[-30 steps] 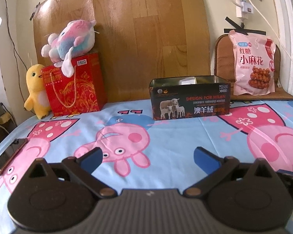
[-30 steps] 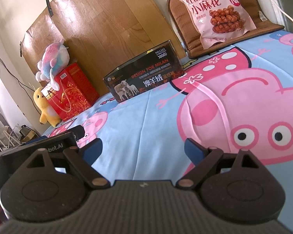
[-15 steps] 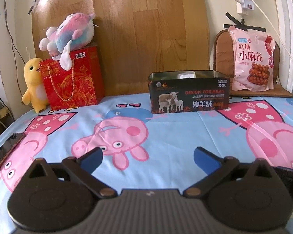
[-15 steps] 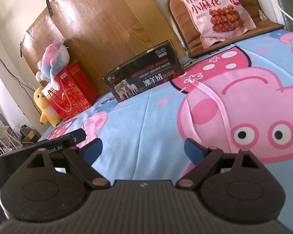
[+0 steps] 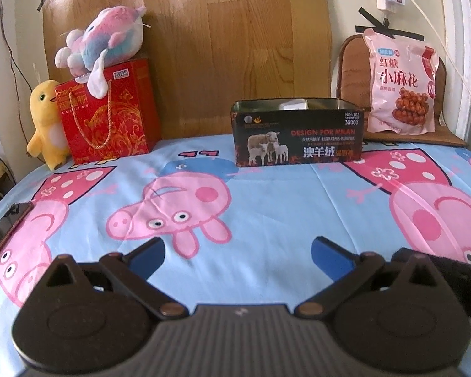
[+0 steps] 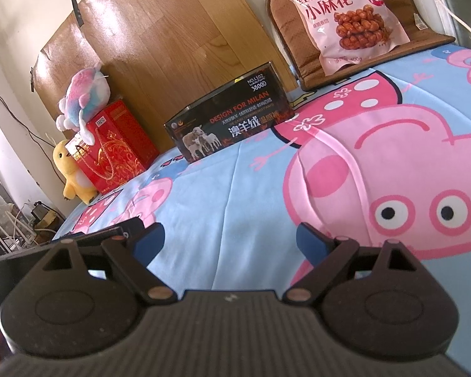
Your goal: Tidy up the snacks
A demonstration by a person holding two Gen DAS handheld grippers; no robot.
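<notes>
Reaching for the snack bag with the wide, empty right claw should clear the tin box; the left claw gapes empty too.

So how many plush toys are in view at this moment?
2. A pink-and-blue plush lies on top of the red gift bag; a yellow chick plush stands beside that bag, at the cloth's far left edge. Others may be hidden.

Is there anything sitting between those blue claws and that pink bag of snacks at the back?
Nothing visible. From the right gripper, open and empty, only bare cartoon bedsheet stretches to the pink snack bag leaning on the brown cushion. The black tin box stands off to the left.
</notes>
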